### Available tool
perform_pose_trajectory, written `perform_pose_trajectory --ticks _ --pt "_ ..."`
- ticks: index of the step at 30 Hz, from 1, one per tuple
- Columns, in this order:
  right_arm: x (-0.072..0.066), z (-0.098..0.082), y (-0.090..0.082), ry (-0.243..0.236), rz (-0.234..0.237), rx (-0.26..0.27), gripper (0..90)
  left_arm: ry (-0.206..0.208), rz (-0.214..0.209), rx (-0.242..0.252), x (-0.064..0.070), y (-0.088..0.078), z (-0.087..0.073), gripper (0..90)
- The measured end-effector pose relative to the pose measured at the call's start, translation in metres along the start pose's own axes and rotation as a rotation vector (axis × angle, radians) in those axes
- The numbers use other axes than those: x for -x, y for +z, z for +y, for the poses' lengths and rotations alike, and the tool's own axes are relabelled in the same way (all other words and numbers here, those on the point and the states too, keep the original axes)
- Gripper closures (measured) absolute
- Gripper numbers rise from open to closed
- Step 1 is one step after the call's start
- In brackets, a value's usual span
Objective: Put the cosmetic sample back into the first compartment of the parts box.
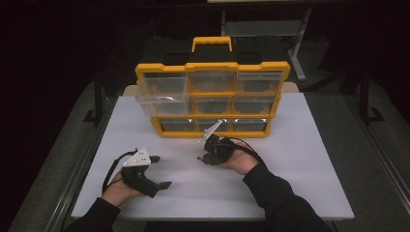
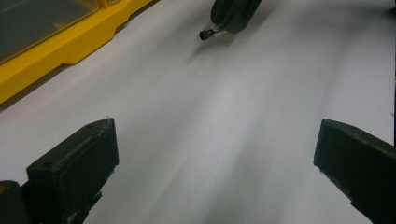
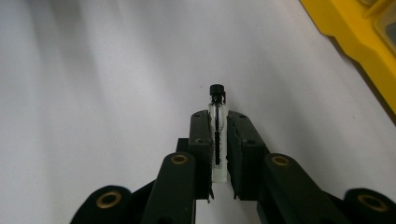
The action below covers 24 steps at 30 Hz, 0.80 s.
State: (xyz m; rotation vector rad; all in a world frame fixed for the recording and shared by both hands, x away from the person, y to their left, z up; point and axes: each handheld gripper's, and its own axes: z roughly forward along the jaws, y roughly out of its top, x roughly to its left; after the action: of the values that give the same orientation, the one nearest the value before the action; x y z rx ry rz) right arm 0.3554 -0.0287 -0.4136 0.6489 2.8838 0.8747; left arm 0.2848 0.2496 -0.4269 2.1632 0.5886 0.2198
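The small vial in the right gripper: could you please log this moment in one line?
right gripper: shut on vial | left gripper: open, empty | organizer: middle-left drawer pulled out

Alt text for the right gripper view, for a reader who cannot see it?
The right gripper, its two black jaws closed, grips a small clear glass vial with a black cap over a white table. A yellow plastic drawer organiser crosses the upper right corner.
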Motion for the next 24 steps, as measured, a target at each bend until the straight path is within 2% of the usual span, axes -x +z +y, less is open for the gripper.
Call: perform_pose_trajectory --ticks 6,11,24 --pt "0.003 -0.001 -0.006 0.007 0.011 0.007 79.2 -0.001 -0.003 0.001 0.0 0.0 0.0 0.0" --pt "0.0 0.002 -0.015 -0.007 0.028 0.008 79.2 -0.003 -0.004 0.006 0.0 -0.001 0.0 0.0" --pt "0.0 0.011 -0.048 -0.031 0.001 0.013 79.2 0.0 0.002 0.008 0.0 -0.001 0.001 0.0"
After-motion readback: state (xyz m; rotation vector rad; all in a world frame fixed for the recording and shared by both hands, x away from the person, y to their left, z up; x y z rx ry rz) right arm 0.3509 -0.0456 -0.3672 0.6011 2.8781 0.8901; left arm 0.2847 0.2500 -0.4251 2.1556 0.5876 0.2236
